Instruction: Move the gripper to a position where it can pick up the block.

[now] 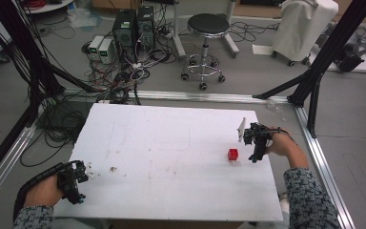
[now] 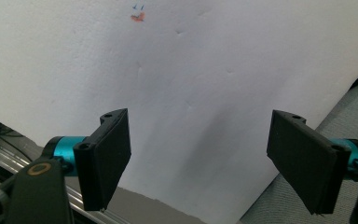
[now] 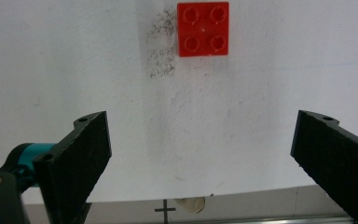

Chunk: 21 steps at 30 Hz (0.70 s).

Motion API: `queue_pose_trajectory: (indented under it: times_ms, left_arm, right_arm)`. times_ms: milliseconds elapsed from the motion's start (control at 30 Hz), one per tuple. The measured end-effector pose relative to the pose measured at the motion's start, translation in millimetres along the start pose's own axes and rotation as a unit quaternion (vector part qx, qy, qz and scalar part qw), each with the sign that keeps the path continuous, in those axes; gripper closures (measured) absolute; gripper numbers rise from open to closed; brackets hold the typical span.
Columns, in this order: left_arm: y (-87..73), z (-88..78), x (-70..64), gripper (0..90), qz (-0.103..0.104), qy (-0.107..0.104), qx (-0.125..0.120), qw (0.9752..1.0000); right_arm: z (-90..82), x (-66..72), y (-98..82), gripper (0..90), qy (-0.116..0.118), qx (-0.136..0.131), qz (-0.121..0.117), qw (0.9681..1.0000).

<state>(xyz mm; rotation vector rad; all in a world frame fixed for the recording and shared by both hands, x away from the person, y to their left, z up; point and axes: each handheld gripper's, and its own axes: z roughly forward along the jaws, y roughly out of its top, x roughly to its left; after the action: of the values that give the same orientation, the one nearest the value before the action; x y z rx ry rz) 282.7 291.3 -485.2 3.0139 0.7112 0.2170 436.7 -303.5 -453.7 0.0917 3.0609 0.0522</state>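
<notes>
In the high view, the left gripper [image 1: 78, 177] sits at the lower left of the frame, over the near left corner of the white table [image 1: 171, 143], and its jaws stand wide apart with nothing between them. Farther up, at the right middle of the frame, the right gripper [image 1: 256, 143] is also spread wide and holds nothing. A red brick [image 1: 233, 154] with four studs lies on the table just beside it, not touching. Beyond the table, at the top middle, stands a black stool [image 1: 207, 28].
</notes>
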Motion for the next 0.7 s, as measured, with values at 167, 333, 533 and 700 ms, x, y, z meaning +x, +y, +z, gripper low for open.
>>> queue_pose_trajectory:
  times_ms: [167,333,533,700]
  left_arm:
    - [1.0,0.8,-0.3,21.9,0.002,-0.001,0.0,1.0]
    - [1.7,0.7,-0.7,21.9,0.003,0.002,0.0,1.0]
    - [1.8,1.2,-0.9,21.9,0.001,0.0,0.001,1.0]
    - [2.1,1.2,-1.2,21.9,0.002,-0.001,0.001,1.0]
  right_arm:
    - [8.1,-4.4,9.7,4.2,0.01,-0.001,-0.007,0.9999]
    - [12.8,-6.8,14.6,4.2,0.012,-0.002,-0.009,0.9999]
    - [20.7,-8.8,22.3,4.2,0.018,-0.006,-0.013,0.9997]
    - [30.5,-9.2,29.1,4.2,0.021,-0.007,-0.02,0.9996]
